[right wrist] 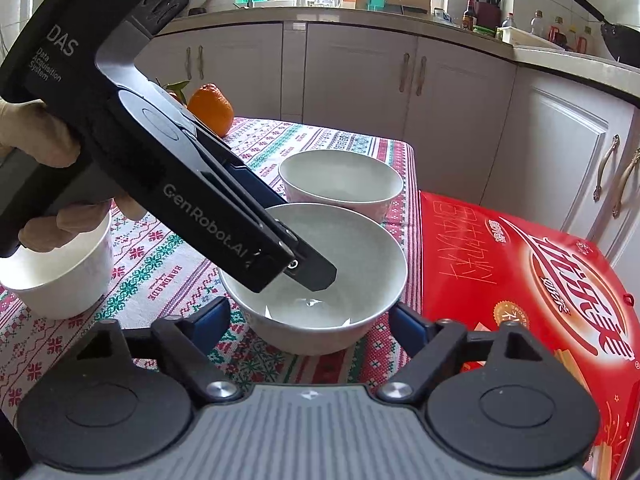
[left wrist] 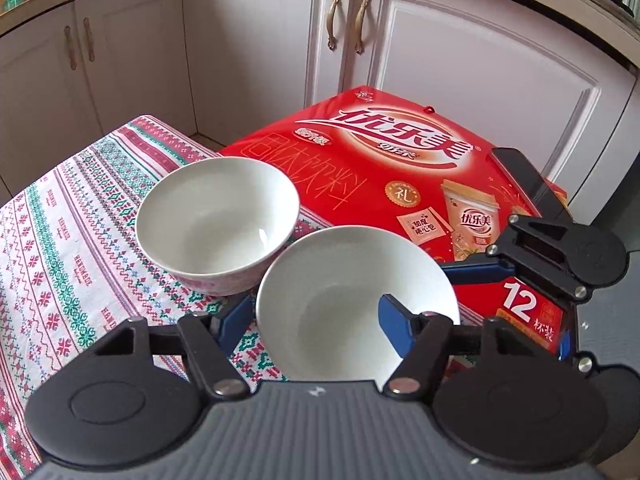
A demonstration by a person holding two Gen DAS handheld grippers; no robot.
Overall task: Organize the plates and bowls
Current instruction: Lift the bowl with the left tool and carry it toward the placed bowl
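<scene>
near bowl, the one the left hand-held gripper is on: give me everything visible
The near bowl is plain glossy white, ceramic by its look, empty and upright on the patterned tablecloth. The left hand-held gripper straddles its rim, one finger inside. The second white bowl sits just behind; contact unclear. The red box lies alongside.

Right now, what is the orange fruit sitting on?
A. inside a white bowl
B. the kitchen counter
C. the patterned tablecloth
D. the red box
C: in the right wrist view the orange fruit rests on the patterned tablecloth at the table's far end, apart from the red box and outside every bowl.
</scene>
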